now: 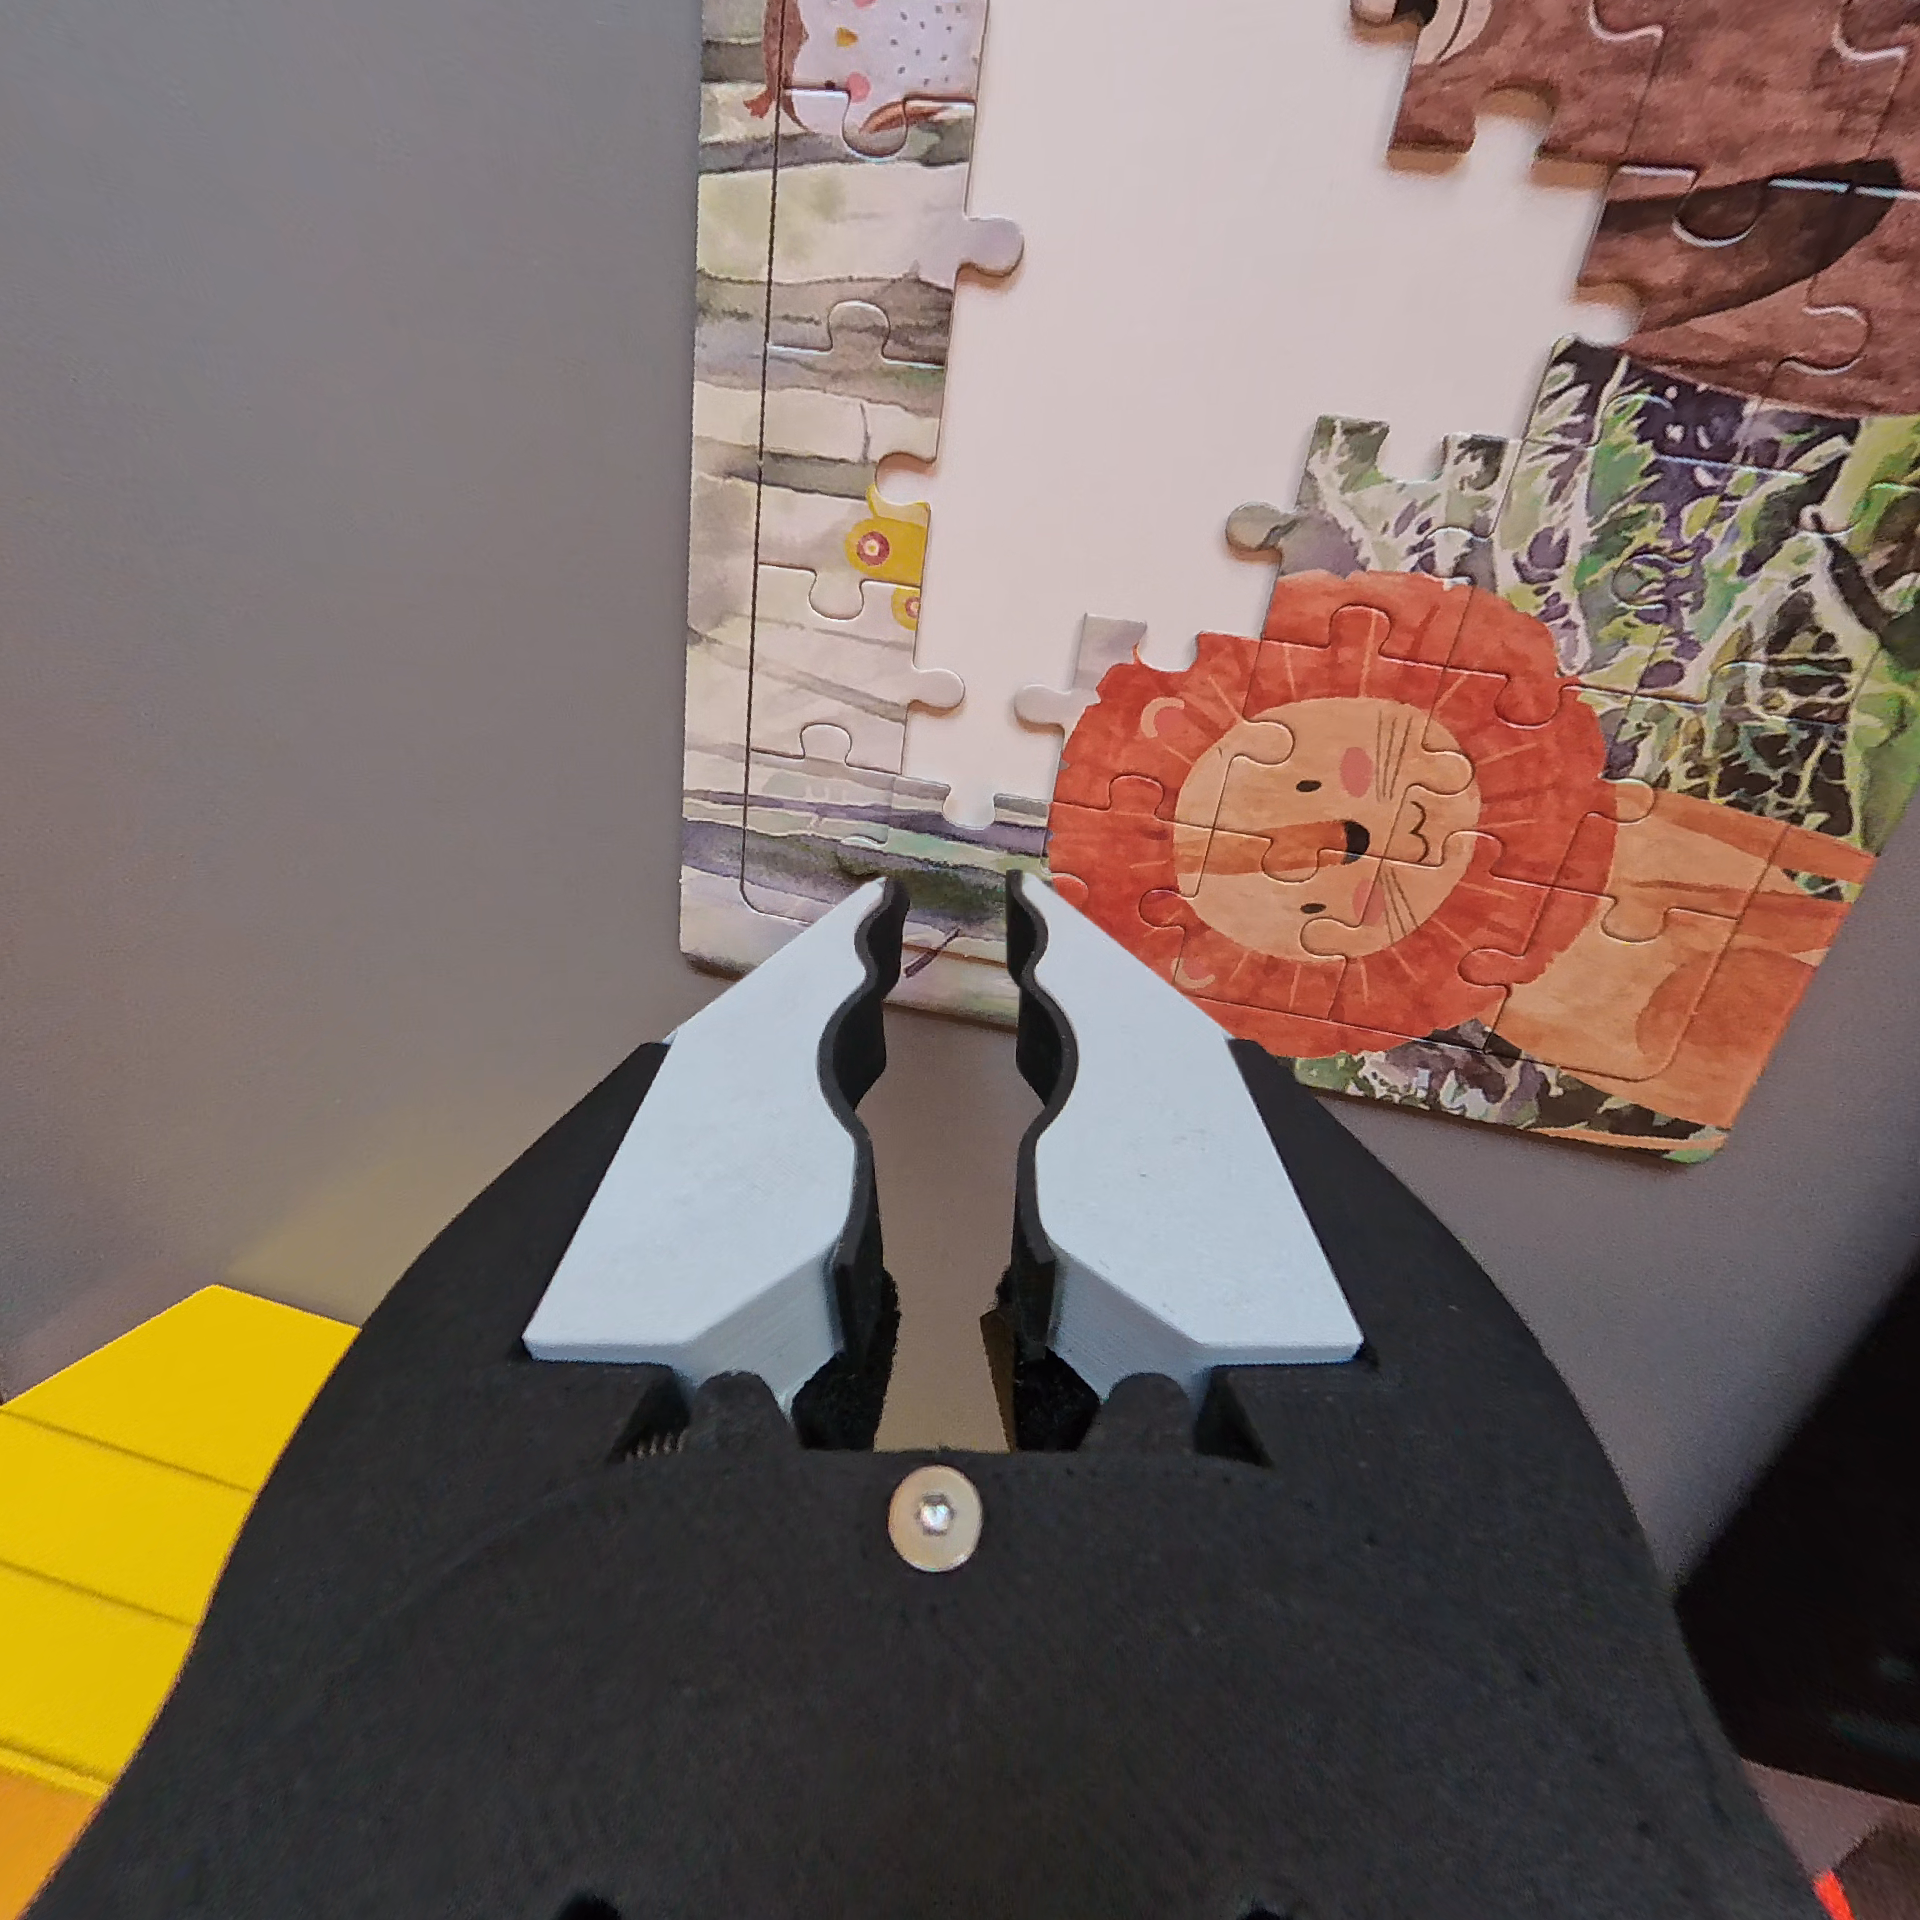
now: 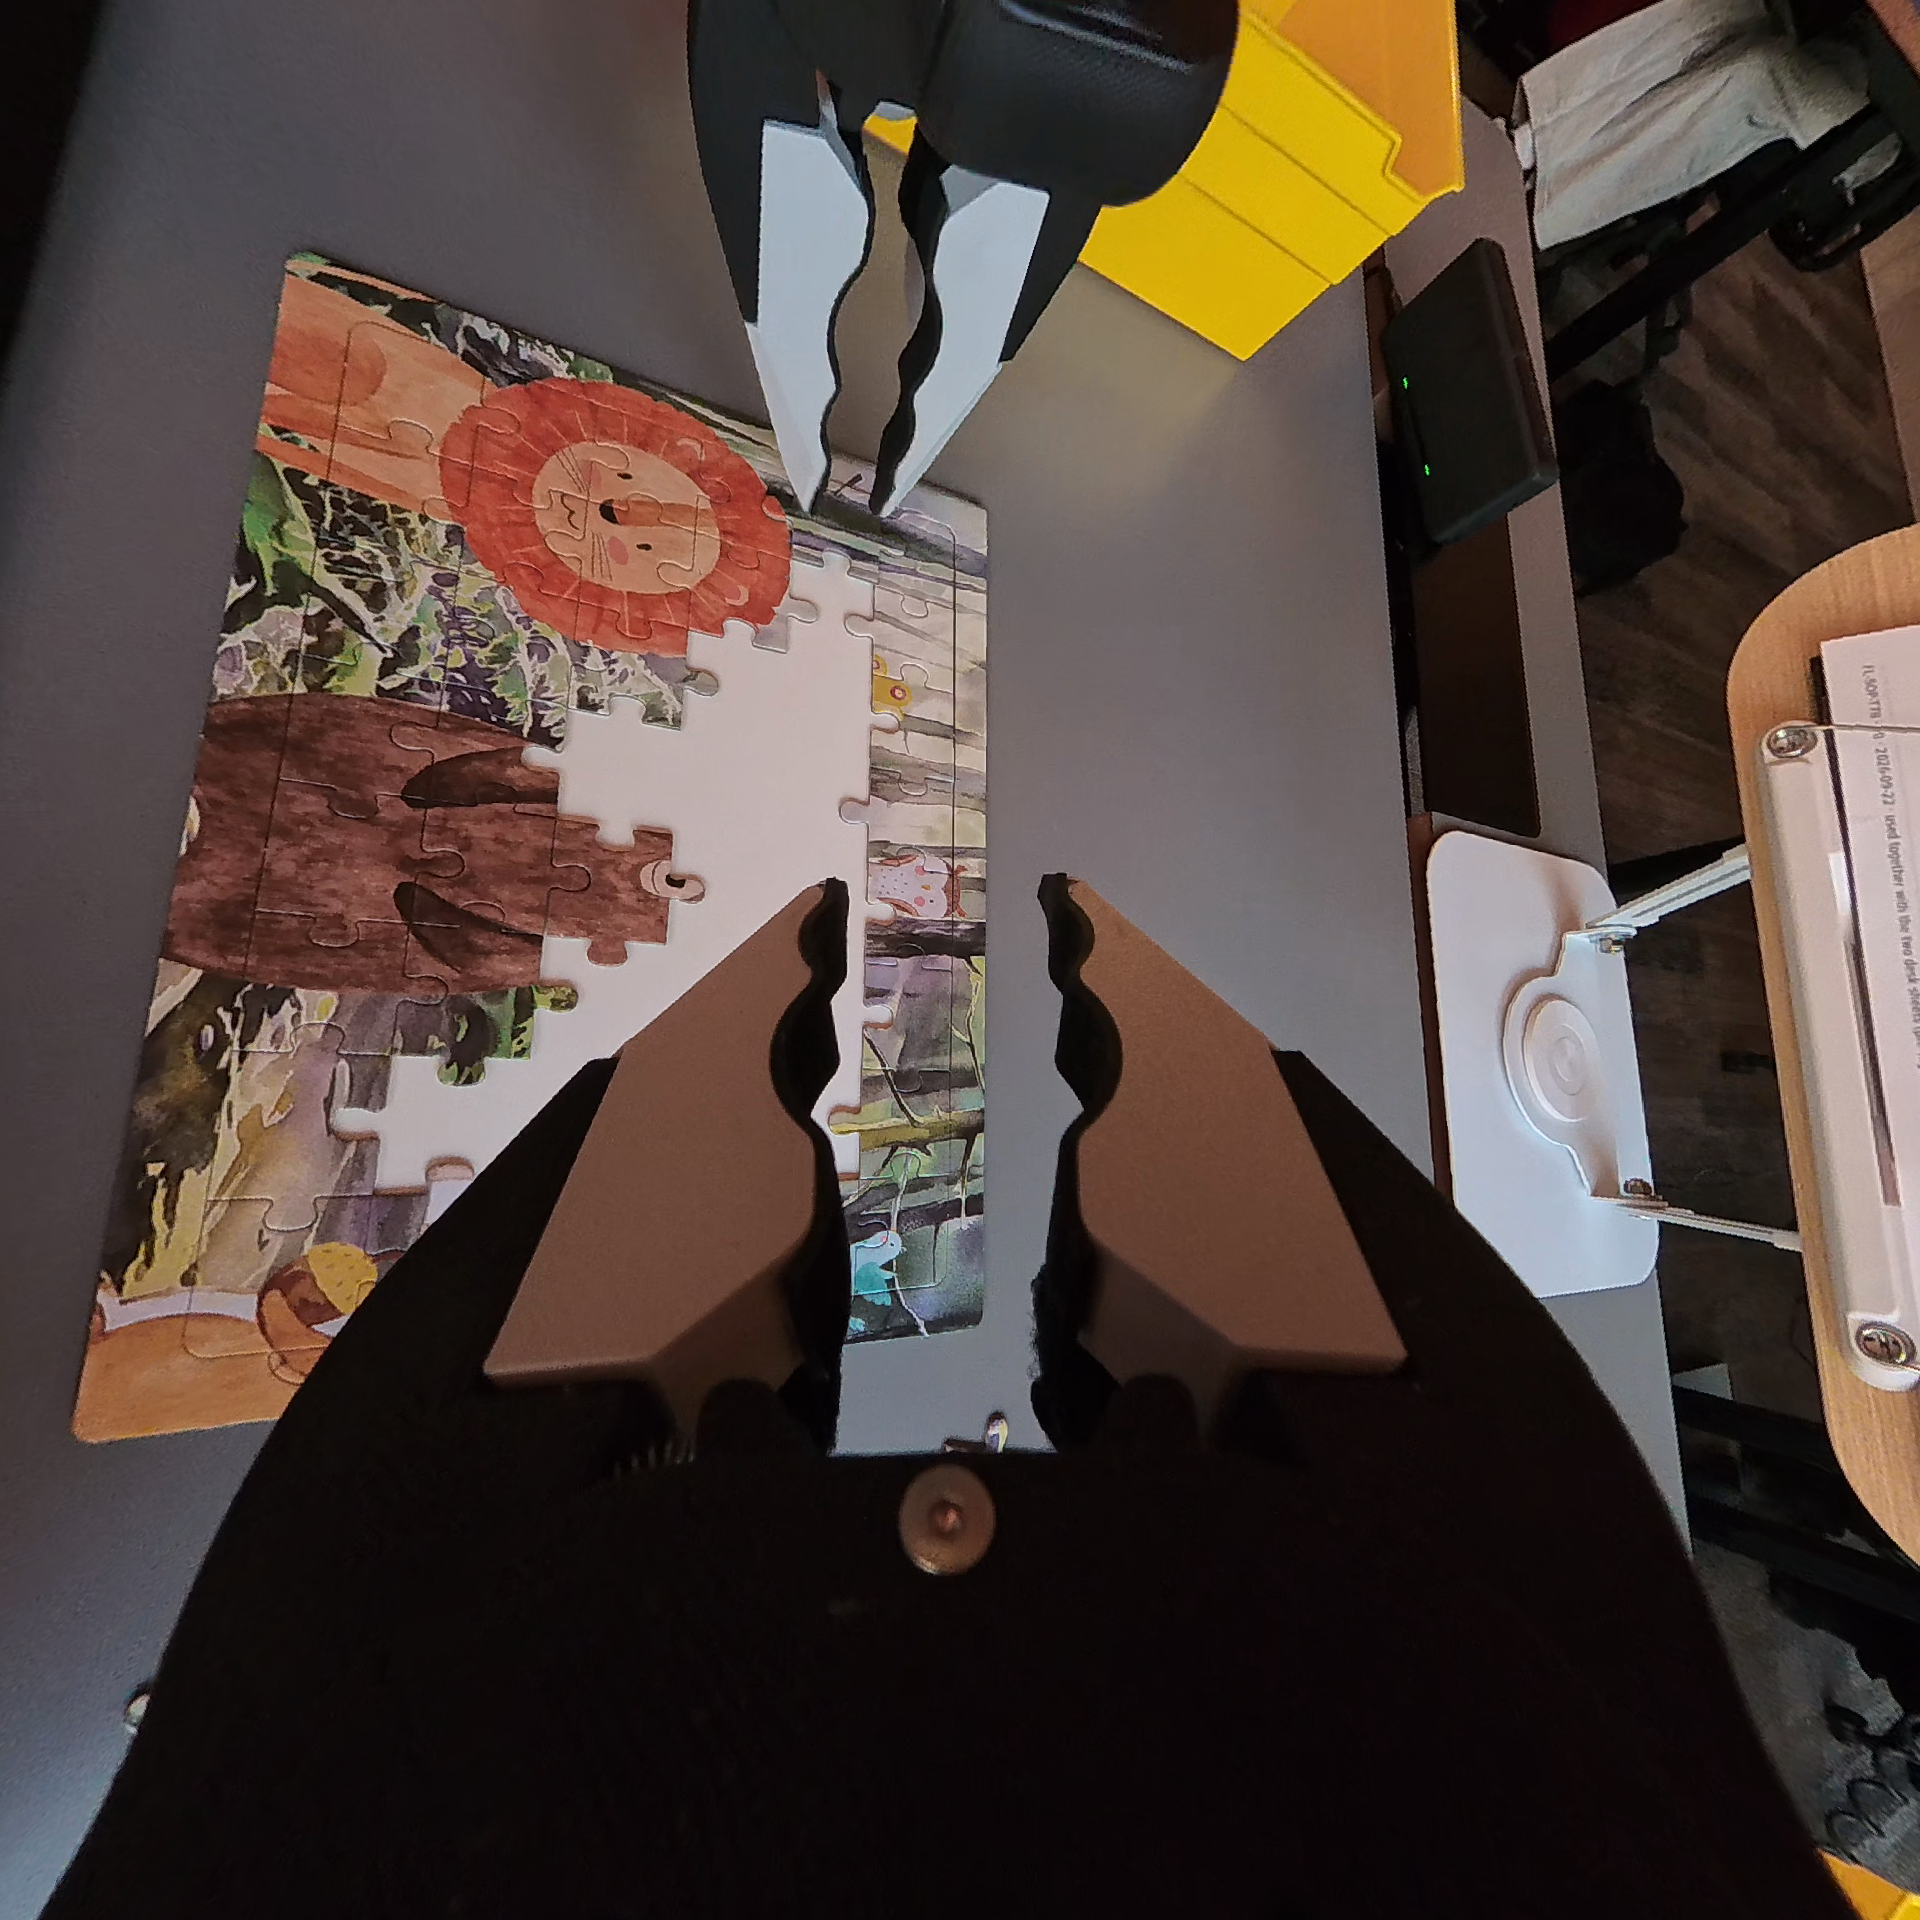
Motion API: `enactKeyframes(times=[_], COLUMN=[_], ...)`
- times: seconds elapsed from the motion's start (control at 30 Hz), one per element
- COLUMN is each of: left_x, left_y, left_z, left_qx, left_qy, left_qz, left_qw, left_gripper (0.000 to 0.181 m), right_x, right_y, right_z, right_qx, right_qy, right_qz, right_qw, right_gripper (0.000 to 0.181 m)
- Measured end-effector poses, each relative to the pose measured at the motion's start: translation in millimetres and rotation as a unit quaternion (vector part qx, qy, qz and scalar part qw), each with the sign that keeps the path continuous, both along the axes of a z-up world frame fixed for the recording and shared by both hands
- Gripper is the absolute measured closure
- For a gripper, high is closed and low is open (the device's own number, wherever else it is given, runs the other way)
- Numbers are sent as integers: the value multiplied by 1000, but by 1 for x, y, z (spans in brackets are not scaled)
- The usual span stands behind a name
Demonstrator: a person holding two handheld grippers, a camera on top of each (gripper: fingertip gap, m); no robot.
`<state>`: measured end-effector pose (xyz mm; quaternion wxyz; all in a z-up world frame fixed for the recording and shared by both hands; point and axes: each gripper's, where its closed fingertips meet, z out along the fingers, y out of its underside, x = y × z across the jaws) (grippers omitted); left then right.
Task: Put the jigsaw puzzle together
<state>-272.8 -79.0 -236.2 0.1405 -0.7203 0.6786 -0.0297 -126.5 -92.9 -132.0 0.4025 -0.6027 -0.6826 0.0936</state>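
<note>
**Jigsaw puzzle part-built on a grey table, two grippers over its edge**

The jigsaw puzzle (image 2: 436, 790) lies flat on the grey table (image 2: 1164, 727), with a lion (image 1: 1320, 831) and a brown bear (image 2: 416, 862) already assembled and a white unfilled gap (image 2: 748, 769) running through its middle. The left gripper (image 1: 956, 894) points down at the puzzle's border near the lion, its tips at or just above the card, jaws slightly apart and empty. The right gripper (image 2: 940, 888) hovers above the opposite end, over the puzzle's side edge, jaws wider and empty. A yellow bin (image 2: 1309, 177) stands behind the left gripper.
</note>
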Motion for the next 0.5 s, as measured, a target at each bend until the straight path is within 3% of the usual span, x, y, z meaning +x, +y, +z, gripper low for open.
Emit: enactKeyframes(times=[0.5], left_x=[-4], left_y=[-1], left_z=[-8], left_qx=[-1], left_qy=[37], left_qz=[-11], left_qw=[999], left_gripper=[169], right_x=[2], right_y=[2], right_z=[-3], right_qx=[-5], right_qy=[-4], right_qz=[-3], right_qw=[1000], right_gripper=[144])
